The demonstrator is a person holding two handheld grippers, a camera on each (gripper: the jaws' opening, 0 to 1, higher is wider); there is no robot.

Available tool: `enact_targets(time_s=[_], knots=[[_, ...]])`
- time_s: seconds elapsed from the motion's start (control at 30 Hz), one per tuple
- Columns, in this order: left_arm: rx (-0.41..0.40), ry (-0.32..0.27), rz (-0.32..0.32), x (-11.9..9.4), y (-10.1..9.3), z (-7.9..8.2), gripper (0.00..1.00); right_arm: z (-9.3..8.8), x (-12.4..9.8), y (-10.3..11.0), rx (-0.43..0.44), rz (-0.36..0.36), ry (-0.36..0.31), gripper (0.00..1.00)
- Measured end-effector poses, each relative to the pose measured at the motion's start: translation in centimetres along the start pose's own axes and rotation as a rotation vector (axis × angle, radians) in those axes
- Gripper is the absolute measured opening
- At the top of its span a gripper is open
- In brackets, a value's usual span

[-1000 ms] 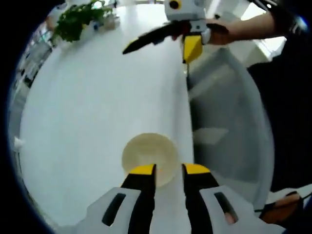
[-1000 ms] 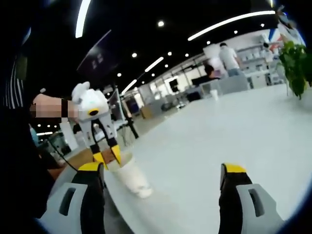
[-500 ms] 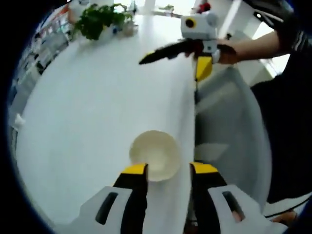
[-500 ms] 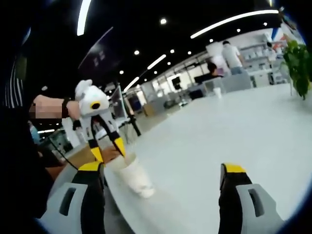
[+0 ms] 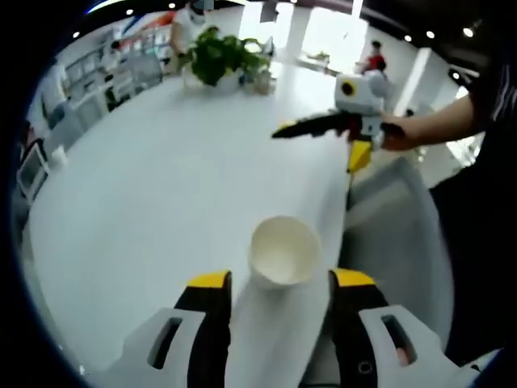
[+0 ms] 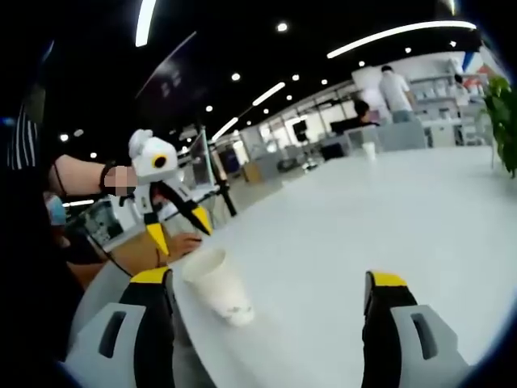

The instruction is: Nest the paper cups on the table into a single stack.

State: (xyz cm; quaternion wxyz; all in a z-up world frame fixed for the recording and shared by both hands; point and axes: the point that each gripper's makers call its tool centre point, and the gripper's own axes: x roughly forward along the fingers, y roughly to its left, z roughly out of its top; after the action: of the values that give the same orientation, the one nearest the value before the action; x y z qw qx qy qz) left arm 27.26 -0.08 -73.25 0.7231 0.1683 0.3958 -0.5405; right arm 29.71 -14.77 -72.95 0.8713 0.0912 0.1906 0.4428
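Note:
A white paper cup (image 5: 283, 260) stands upright, mouth up, close to the edge of the white table (image 5: 161, 202). My left gripper (image 5: 281, 283) is open, its yellow-tipped jaws wide apart on either side of the cup and not touching it. In the right gripper view the same cup (image 6: 218, 284) stands at the lower left, and the left gripper (image 6: 174, 230) hangs just above it with spread jaws. My right gripper (image 6: 268, 279) is open and holds nothing. In the left gripper view the right gripper (image 5: 355, 133) hovers over the table's edge further off, held by a hand.
A potted plant (image 5: 222, 56) stands at the table's far end. A small white cup (image 6: 369, 150) sits far across the table (image 6: 363, 218). A grey chair (image 5: 396, 234) is beside the table's edge. People stand in the background.
My left gripper has opened wider and lifted up off the cup, which stays standing near the table's edge. The right gripper has stayed open and hardly moved.

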Motion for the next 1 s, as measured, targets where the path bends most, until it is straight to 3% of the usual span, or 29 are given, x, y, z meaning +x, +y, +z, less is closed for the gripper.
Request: enact_targets(time_s=[0.2,0.4,0.6,0.83,1.0], knots=[[-0.016,-0.021,0.014,0.3,-0.2,-1.0,0.49,-0.6,0.6,0.6,-0.023,0.029,0.032,0.93],[-0.042,-0.059,0.032,0.6,0.0,-1.3,0.52,-1.4,1.3,2.0,-0.115,0.079,0.098,0.92],[-0.059,-0.075,0.029,1.2,-0.2,-1.6,0.52,-2.8,2.2,3.6,-0.201,0.152,0.176,0.83],[-0.05,-0.072,0.019,2.0,-0.2,-2.6,0.48,-5.2,3.9,5.1,-0.216,0.224,0.271,0.74],[-0.048,-0.11,0.03,2.7,0.0,-2.5,0.46,-5.7,5.2,6.2,-0.252,0.258,0.287,0.69]])
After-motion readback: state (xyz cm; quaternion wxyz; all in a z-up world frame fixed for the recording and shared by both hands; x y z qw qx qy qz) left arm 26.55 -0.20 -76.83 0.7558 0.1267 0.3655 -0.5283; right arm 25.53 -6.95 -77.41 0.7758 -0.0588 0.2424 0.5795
